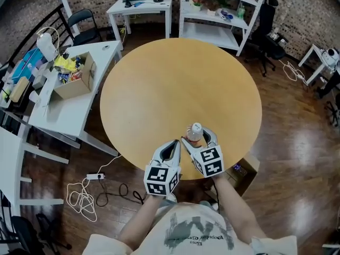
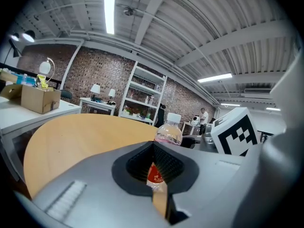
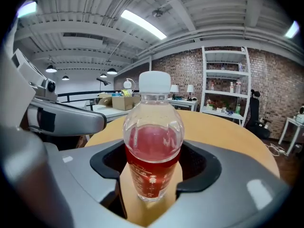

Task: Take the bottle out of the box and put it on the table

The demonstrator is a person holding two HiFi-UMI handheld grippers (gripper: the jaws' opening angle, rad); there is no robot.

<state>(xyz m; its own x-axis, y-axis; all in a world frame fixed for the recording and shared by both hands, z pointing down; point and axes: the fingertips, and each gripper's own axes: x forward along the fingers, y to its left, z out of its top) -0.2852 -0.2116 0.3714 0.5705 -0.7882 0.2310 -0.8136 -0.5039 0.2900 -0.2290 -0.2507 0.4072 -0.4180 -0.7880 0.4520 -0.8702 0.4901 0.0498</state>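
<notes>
I count one bottle, two grippers, one round desk and two boxes. The clear plastic bottle of red drink, with a white cap and red label, stands upright on the round tan wooden desk, close to the rim nearest me. My right gripper is closed round the bottle's body, one jaw on each side. My left gripper sits just beside it on the left. Its jaws are drawn together to a narrow slit with nothing between them.

The head view alone gives me the layout. A brown cardboard box sits on the floor, partly under the desk rim at my right. An open cardboard box of clutter rests on a white side desk, well apart on the left. White shelving stands at the back.

The right gripper view alone shows me the bottle's base down on the wood. The red liquid reaches up to the shoulder, and thin slivers of desk show on either side of the label, low down.

The left gripper view shows only the cap and shoulder above its jaws, plus a strip of red label through the slit. The right gripper's marker cube is just to the bottle's right.
</notes>
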